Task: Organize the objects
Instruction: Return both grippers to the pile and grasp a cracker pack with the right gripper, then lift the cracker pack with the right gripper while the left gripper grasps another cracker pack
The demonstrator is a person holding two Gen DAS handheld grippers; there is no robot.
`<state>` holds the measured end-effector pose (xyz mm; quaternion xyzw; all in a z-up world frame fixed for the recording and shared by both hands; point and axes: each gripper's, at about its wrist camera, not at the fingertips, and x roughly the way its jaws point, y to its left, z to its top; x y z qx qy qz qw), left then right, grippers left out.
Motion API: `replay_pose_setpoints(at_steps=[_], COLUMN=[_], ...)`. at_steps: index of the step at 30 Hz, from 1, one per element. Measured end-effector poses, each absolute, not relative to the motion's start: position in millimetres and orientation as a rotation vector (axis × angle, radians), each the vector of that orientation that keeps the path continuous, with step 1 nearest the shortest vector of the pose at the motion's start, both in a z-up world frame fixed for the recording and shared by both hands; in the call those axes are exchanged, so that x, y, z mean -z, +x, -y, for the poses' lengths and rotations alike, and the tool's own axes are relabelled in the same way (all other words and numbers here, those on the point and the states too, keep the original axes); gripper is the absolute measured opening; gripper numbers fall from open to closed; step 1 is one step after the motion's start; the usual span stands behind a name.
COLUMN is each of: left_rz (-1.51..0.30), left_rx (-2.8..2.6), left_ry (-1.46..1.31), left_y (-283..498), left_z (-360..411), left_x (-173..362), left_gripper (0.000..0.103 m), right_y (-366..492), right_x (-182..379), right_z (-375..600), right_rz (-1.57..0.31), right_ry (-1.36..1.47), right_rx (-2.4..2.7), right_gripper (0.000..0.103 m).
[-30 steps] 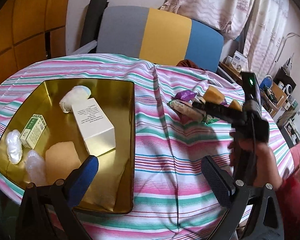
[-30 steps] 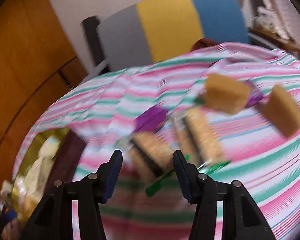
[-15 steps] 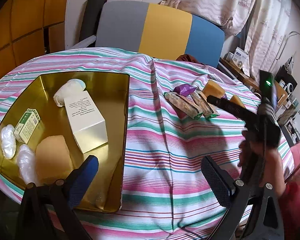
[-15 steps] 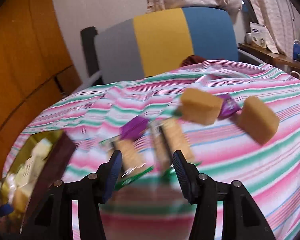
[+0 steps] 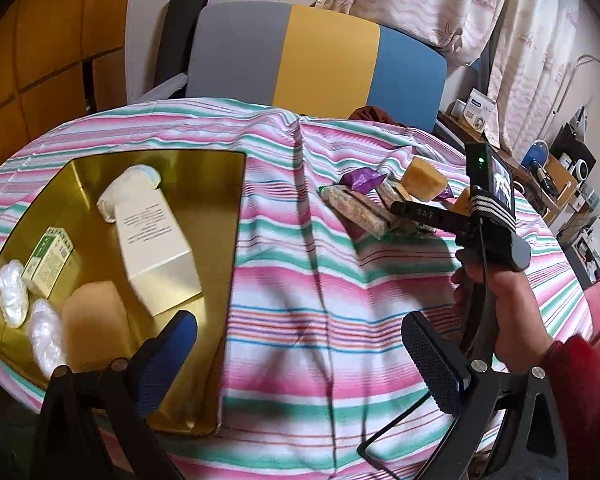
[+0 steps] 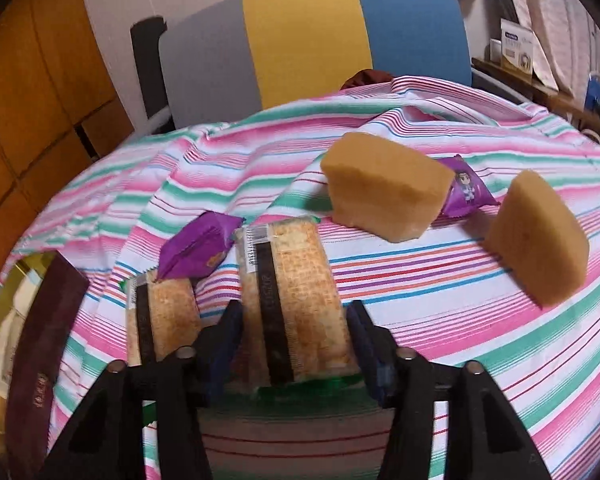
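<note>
Cracker packet (image 6: 296, 304) between right tongs (image 6: 294, 338), jaws spread beside it, left tongs (image 5: 300, 356) open, empty.

- left gripper (image 5: 300, 354): black frame, blue textured pads, silver screws
- right gripper (image 6: 294, 334): black frame, blue pads, black cable, green LED, small screen, lettering possibly "SAG"
- right hand (image 5: 500, 300): bare skin, red sleeve

Colours and patterns on the striped table.
Tablecloth (image 6: 440, 280): pink, green, white stripes with thin red and blue lines. Tray (image 5: 220, 280): glossy gold. Box (image 5: 156, 248): cream. Small box (image 5: 50, 260): green and white. Cracker packets (image 6: 296, 300): tan, black band, green edge. Sponges (image 6: 384, 192): yellow-tan. Candy wrappers (image 6: 198, 250): purple. Chair (image 5: 320, 56): grey, yellow, blue panels.
</note>
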<state>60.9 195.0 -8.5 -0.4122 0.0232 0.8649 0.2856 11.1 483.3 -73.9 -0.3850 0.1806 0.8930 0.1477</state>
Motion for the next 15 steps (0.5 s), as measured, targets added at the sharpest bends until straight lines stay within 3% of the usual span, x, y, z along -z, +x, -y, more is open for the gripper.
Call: replay_pose_setpoints(at_steps=[9,15], left_rz=[-0.049,-0.032], left_rx=[-2.336,-2.342], left_ry=[-1.090,-1.165], left_y=[39.8,6.3], left_z=[-234.2,-284.1], left_x=[1.5,10.5], left_gripper=[0.103,0.103], right_y=[56.8,82.2], right_x=[71.8,77.9], right_z=[-483.7,-500.2], right_rz=[-0.375,-0.499], right_ry=[-1.084,-0.993], right_rx=[-2.415,-2.381], right_gripper=[0.050,0.050])
